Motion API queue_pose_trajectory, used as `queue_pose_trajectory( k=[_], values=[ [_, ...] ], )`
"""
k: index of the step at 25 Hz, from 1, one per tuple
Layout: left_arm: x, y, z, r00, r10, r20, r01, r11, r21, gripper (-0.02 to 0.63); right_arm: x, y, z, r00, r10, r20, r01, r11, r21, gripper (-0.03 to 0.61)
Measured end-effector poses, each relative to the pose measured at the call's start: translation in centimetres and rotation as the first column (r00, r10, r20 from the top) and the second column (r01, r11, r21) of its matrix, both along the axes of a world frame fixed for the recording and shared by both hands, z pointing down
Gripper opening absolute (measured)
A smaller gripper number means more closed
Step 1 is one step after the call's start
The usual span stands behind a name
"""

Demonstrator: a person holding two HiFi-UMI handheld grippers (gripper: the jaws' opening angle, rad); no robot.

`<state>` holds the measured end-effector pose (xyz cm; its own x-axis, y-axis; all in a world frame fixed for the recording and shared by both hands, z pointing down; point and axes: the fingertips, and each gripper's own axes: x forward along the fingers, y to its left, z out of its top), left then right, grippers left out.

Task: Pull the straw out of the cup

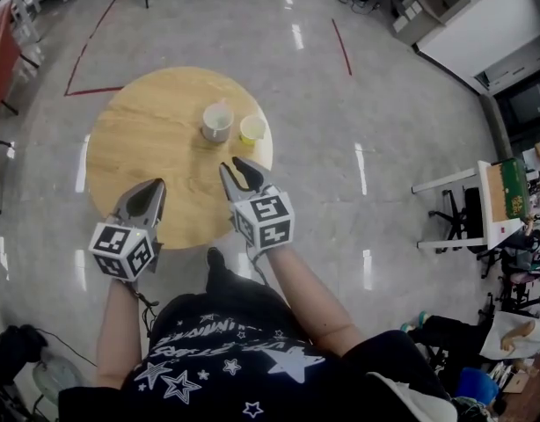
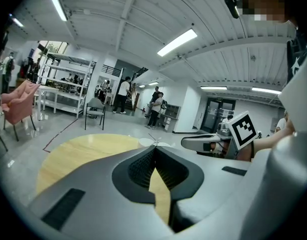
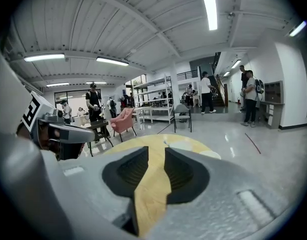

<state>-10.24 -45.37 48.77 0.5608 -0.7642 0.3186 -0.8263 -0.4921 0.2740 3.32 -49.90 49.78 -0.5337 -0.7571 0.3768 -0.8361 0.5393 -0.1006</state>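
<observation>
Two cups stand side by side at the far side of the round wooden table (image 1: 138,148): a white cup (image 1: 217,122) and a yellow-green cup (image 1: 252,129). A thin straw seems to stick out of the white cup (image 2: 154,143), too small to be sure. My right gripper (image 1: 237,169) hovers over the table just short of the cups, jaws open (image 3: 156,151), only tabletop showing between them. My left gripper (image 1: 154,188) is over the table's near left part, its jaws shut (image 2: 154,151) and empty.
The table stands on a glossy grey floor marked with red tape lines (image 1: 340,47). A small white desk (image 1: 499,200) with chairs is at the right. A pink armchair (image 3: 122,121), shelving and several standing people are farther back in the room.
</observation>
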Motion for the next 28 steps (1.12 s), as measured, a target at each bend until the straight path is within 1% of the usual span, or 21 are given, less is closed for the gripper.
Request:
queue_pose_trajectory(
  k=[1, 2, 3, 7, 11, 17, 22, 25, 28],
  values=[
    [0.2, -0.3, 0.1, 1.000, -0.001, 0.002, 0.001, 1.000, -0.003, 0.006, 0.1, -0.5, 0.2, 1.000, -0.001, -0.012, 0.002, 1.000, 0.003, 0.102],
    [0.5, -0.6, 0.2, 1.000, -0.002, 0.005, 0.002, 1.000, -0.005, 0.006, 0.2, -0.9, 0.4, 1.000, -0.003, -0.025, 0.003, 1.000, 0.007, 0.129],
    [0.7, -0.9, 0.2, 1.000, -0.004, 0.009, 0.004, 1.000, -0.006, 0.006, 0.3, -1.3, 0.6, 0.999, -0.004, -0.033, 0.004, 1.000, 0.008, 0.171],
    [0.8, -2.0, 0.5, 1.000, -0.015, 0.015, 0.015, 1.000, -0.015, 0.006, 0.0, -3.2, 1.4, 0.999, 0.002, -0.040, -0.002, 1.000, 0.005, 0.237],
    [0.3, -3.3, 1.4, 0.999, -0.033, 0.026, 0.034, 0.999, -0.031, 0.006, -0.7, -5.0, 2.7, 0.995, -0.020, -0.101, 0.022, 1.000, 0.015, 0.238],
    [-0.7, -5.1, 2.5, 0.996, -0.088, 0.016, 0.089, 0.994, -0.060, 0.006, -2.1, -6.9, 2.9, 0.996, -0.015, -0.089, 0.017, 1.000, 0.016, 0.232],
    [-0.2, -5.8, 2.7, 0.996, -0.092, 0.019, 0.093, 0.994, -0.062, 0.006, -2.2, -8.2, 3.7, 0.993, -0.031, -0.112, 0.034, 0.999, 0.019, 0.230],
    [-0.3, -6.2, 2.8, 0.994, -0.106, 0.021, 0.107, 0.993, -0.057, 0.006, -2.4, -8.6, 4.3, 0.991, -0.049, -0.125, 0.049, 0.999, -0.003, 0.229],
    [-0.5, -6.2, 3.0, 0.993, -0.113, 0.034, 0.115, 0.991, -0.064, 0.006, -2.4, -9.0, 4.7, 0.990, -0.048, -0.133, 0.047, 0.999, -0.011, 0.224]
  ],
)
